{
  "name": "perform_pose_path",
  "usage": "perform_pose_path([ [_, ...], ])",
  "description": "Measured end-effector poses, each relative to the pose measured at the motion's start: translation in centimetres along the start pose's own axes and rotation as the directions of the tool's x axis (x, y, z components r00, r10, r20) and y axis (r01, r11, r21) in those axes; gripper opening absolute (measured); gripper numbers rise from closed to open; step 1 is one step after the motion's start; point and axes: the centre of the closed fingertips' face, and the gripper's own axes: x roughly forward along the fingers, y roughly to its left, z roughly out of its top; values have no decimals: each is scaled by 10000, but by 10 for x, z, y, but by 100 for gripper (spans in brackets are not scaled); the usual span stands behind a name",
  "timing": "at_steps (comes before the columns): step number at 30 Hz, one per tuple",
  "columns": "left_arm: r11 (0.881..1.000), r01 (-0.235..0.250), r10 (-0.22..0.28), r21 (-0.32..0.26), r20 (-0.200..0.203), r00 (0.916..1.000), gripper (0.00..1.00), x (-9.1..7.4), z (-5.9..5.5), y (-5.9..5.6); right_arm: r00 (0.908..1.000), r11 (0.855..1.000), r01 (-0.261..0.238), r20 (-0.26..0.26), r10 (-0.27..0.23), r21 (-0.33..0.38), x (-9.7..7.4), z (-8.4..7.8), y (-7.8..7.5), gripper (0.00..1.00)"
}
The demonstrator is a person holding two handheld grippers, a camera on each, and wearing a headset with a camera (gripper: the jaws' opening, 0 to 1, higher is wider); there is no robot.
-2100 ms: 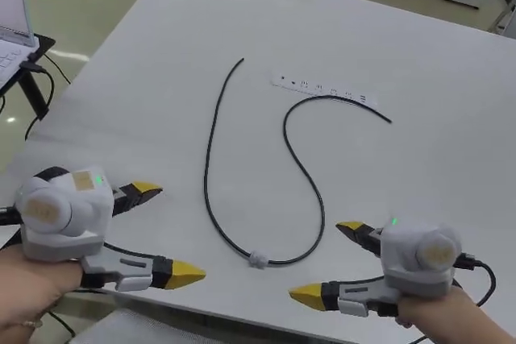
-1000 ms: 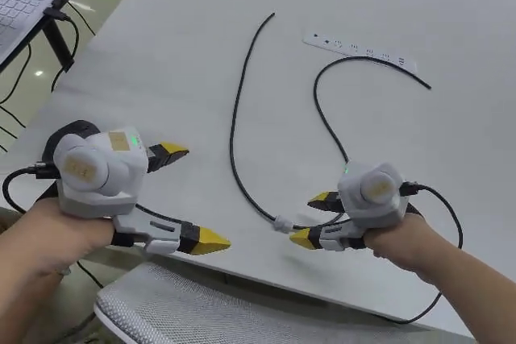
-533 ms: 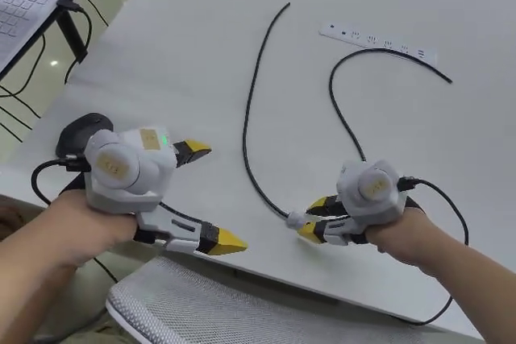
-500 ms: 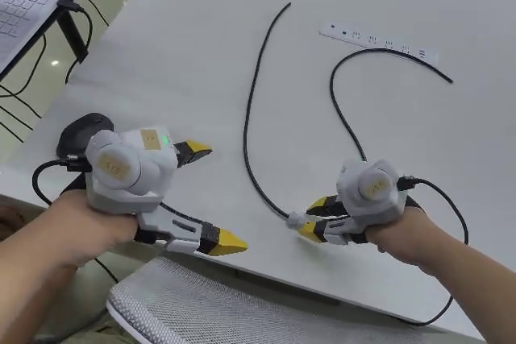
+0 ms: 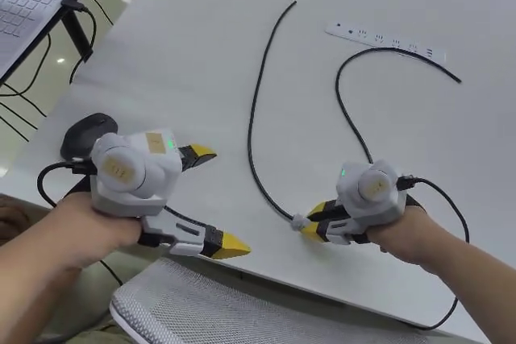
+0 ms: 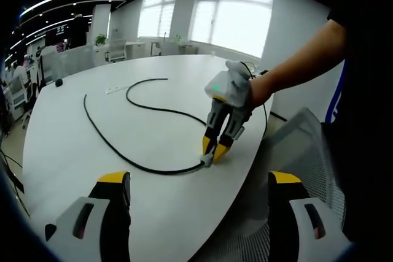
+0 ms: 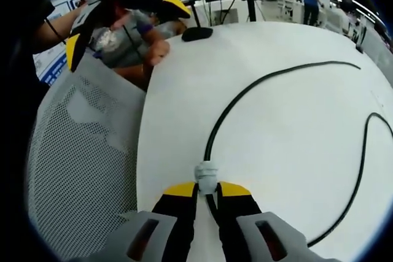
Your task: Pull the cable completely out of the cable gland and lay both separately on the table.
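Head view, item one: right gripper (image 5: 309,221), jaws pinched on the pale cable gland (image 5: 299,221) near the front edge of the white table (image 5: 185,46). Black cable (image 5: 251,118) is threaded through the gland (trailing away in two long curves). Left gripper (image 5: 222,197): jaws spread wide, holding nothing, well apart from the gland.

We see white table (image 5: 185,62): black cable (image 5: 250,126) loops ahead of right gripper (image 5: 313,221), gland (image 5: 299,221) at its tips, power strip (image 5: 385,39) far beyond.
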Motion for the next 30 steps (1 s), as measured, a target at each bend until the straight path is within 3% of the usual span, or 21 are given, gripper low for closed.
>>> perform_pose_path([
  [5,10000,70,-70,-14,2,10000,91,3,1,-1,9997,9986,186,-146,-193,-500,-1,0,0,7],
  [13,9999,123,-121,-112,189,9997,91,5,7,-5,9996,9988,270,128,-265,-417,-13,13,6,7],
  [17,9997,255,-257,65,325,9991,90,5,14,-12,9991,9987,337,287,-327,-369,-23,21,12,7],
  [20,9992,402,-404,86,244,9989,89,8,15,-16,9985,9991,311,457,-298,-287,-32,29,17,6],
  [24,9961,624,-620,616,-93,9980,85,13,16,-21,9972,9988,388,655,-368,-286,-45,38,21,6],
  [30,9927,846,-848,866,-7,9964,83,22,30,-27,9950,9975,526,877,-484,-463,-66,57,29,6],
])
